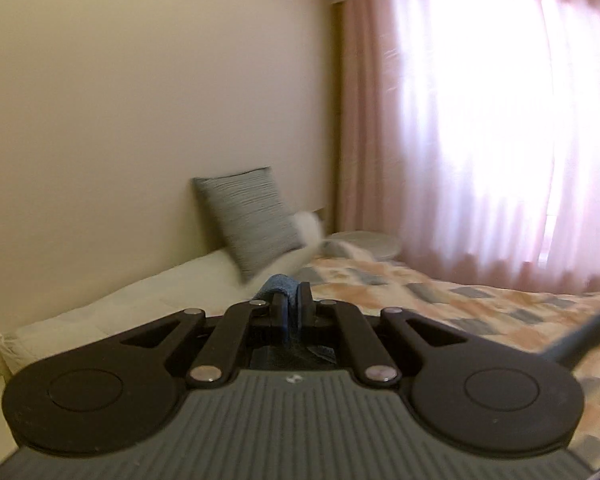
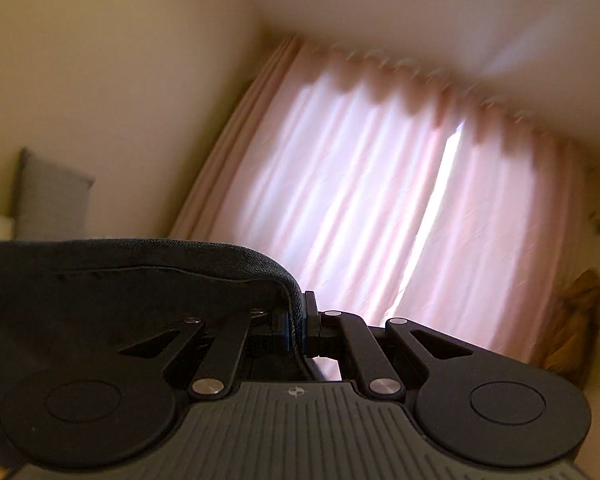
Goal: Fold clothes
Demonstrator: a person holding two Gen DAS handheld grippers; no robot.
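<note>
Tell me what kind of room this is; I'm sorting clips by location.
Most likely a bedroom: a bed with a patchwork cover, a grey cushion propped against the wall, and pink curtains drawn over a bright window.

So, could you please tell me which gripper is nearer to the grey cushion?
Left, most likely. The left gripper points almost straight at the grey cushion, which stands beyond its fingers. From the right gripper the cushion sits smaller, far off at the left edge.

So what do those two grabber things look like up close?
Both look alike. The left gripper and the right gripper have black link arms with silver rivets, two round black discs, a ribbed grey body with a tiny logo, and blue pads inside the black fingers.
</note>
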